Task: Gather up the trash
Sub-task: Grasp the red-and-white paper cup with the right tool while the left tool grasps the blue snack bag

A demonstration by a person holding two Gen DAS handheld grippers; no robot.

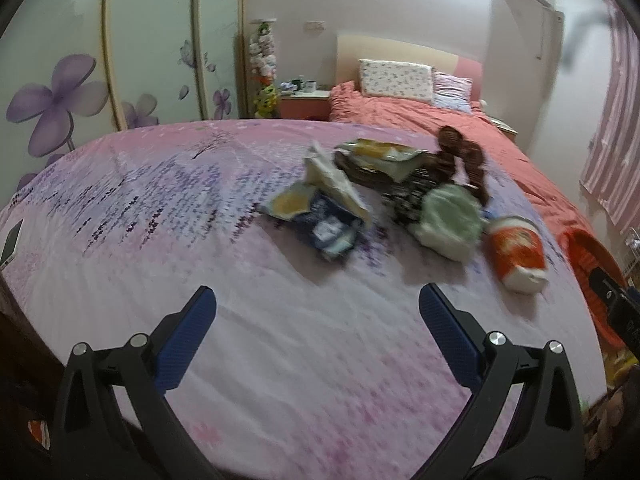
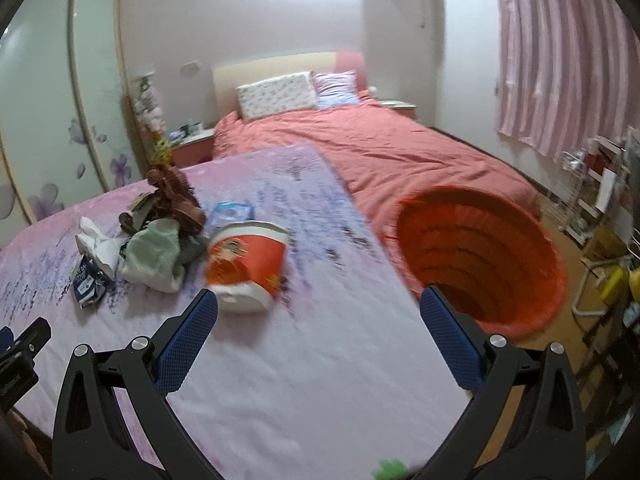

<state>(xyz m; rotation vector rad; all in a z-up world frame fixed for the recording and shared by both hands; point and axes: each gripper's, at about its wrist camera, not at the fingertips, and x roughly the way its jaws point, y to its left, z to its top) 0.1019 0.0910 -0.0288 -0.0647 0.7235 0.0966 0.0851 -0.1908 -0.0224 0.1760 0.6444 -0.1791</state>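
Blue-padded left gripper [image 1: 318, 300] sits lowest in its view, jaws spread wide, nothing between them, hovering over the pink-and-lilac printed sheet [image 1: 160, 208] on a flat surface at the foot of the bed. Right gripper [image 2: 319, 304] likewise: jaws wide apart, empty, above the same sheet near its right edge.

Trash pile lies ahead of both, toward the far right part of the sheet. Nearest item is a red-and-white paper cup [image 2: 248, 266] on its side, mouth facing away from the right gripper; contents cannot be told. Just left of it a crumpled pale green bag [image 2: 156, 256], touching darker scraps behind it. Further left a dark blue wrapper [image 1: 332, 228] with a torn white-and-yellow packet [image 1: 332, 180] partly over it. Behind these, a yellow-and-white flat packet [image 1: 380, 152] and a brown frilly object [image 1: 460, 156] at the back of the heap. A clear bluish plastic piece [image 2: 232, 212] lies just behind the cup.

Orange bin [image 2: 480, 256] stands on the floor just beside the sheet's right edge, open mouth toward the right wrist camera, ribbed inside, nothing visible in it.

Beyond: bed with coral quilt [image 2: 380, 148], two pillows [image 2: 276, 94], nightstand [image 1: 306, 104], wardrobe doors with purple flowers [image 1: 56, 100], striped pink curtain [image 2: 560, 60]. Both views blurred.
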